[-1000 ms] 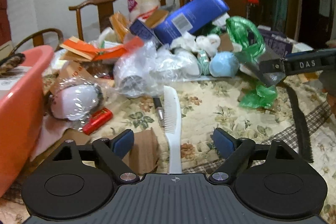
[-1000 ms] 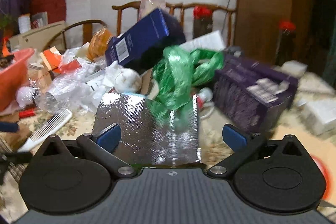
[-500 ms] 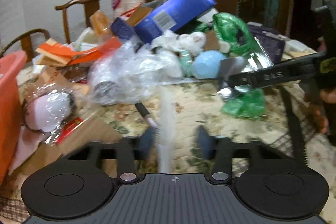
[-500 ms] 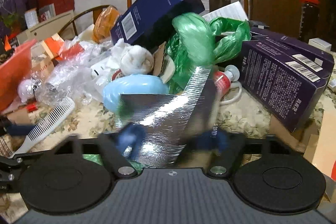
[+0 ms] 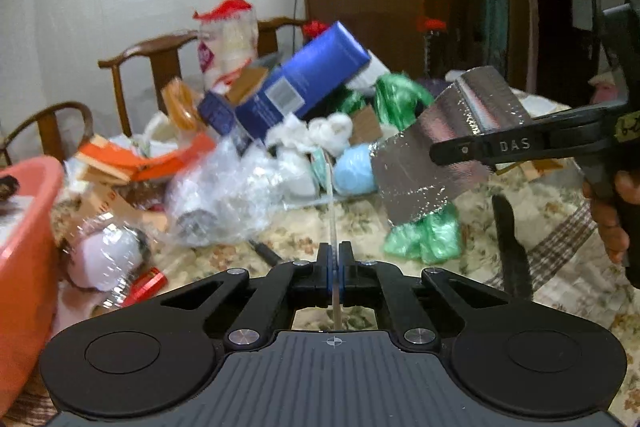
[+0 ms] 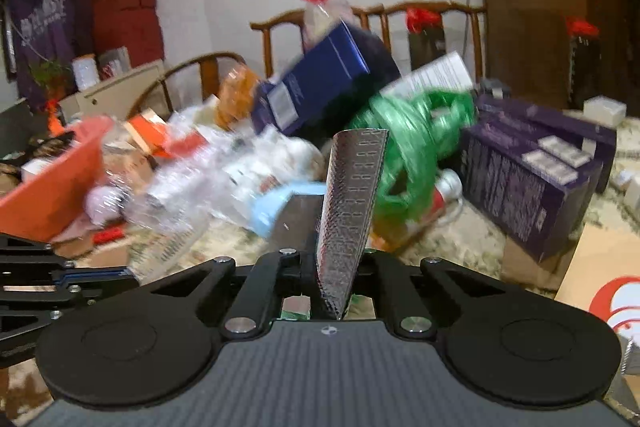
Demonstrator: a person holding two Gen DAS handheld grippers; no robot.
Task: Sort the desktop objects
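My left gripper (image 5: 333,259) is shut on the white comb (image 5: 331,223), which I see edge-on as a thin pale line running forward above the table. My right gripper (image 6: 340,263) is shut on a silver foil bag (image 6: 352,199), held upright and lifted off the table. In the left wrist view the right gripper (image 5: 460,151) comes in from the right holding that foil bag (image 5: 436,155) above a green plastic bag (image 5: 424,235). The left gripper shows at the left edge of the right wrist view (image 6: 80,281).
A heap of clutter fills the table's back: a blue box (image 5: 304,87), clear plastic wrap (image 5: 224,195), a light blue object (image 5: 354,171), green bags (image 6: 416,139), purple boxes (image 6: 532,171). An orange basin (image 5: 24,227) stands at the left. A black comb (image 5: 512,251) lies at the right.
Both grippers closed: the left on the white comb, the right on the foil bag. Both objects have been lifted off the table, and the comb has turned edge-on.
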